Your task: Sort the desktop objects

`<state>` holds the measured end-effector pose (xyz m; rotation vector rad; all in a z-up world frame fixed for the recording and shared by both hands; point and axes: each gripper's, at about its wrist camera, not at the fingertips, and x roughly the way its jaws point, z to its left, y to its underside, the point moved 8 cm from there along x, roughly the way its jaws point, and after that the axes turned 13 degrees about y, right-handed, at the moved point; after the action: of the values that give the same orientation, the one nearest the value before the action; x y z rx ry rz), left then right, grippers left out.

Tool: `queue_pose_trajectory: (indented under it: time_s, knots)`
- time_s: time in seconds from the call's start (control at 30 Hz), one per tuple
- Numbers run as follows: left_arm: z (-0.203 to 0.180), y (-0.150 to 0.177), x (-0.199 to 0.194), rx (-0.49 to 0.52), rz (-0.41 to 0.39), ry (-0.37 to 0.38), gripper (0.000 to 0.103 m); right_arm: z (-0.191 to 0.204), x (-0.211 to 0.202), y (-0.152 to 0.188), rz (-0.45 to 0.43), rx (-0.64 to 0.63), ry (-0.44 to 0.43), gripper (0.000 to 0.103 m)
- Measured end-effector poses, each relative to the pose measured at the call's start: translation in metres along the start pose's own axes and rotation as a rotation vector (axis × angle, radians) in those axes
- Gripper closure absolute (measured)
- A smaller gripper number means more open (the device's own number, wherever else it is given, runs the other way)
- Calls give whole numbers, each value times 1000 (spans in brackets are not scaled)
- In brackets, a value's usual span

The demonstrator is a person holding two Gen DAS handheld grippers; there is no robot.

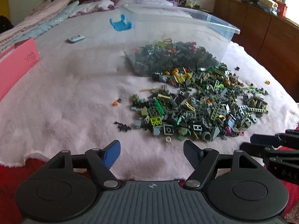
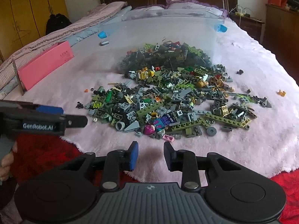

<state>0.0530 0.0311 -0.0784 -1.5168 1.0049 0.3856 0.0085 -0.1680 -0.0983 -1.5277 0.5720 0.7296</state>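
Pale pink fluffy blanket (image 1: 65, 112) over bed, bare leftward; heaped small plastic building bricks (image 2: 168, 97) spilling from tipped clear tub (image 1: 214, 24). Left gripper (image 1: 151, 149) wide, right gripper (image 2: 151, 154) narrower, both empty, hovering near blanket edge.

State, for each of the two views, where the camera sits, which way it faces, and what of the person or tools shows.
Left wrist: sits behind the open left tool, facing the brick pile; right tool at right edge.
Right wrist: behind the open right tool, facing the same pile; left tool and a hand at left.
Shared: pile, clear bin, pink box.
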Motion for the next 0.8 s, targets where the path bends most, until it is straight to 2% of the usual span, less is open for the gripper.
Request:
queue_pose_trajectory:
  time_s: [0.23,0.37,0.43,0.5,0.7,0.8]
  knots:
    - [-13,-7,12,48,7,22,26,-5,8,-15,-49,-1,41,70]
    - [-19,-22,28,82,-9,19,26,-4,19,-17,-31,-25,38,70]
    - [-19,-28,39,108,-5,-7,26,-4,24,-18,-23,-37,37,70]
    - [-16,-30,50,130,17,-40,26,-3,29,-19,-14,-50,36,80]
    - [-15,-15,52,139,75,-31,21,-2,45,-22,12,-86,33,75]
    - [-14,4,44,137,95,-33,20,-9,35,-7,22,-111,58,73]
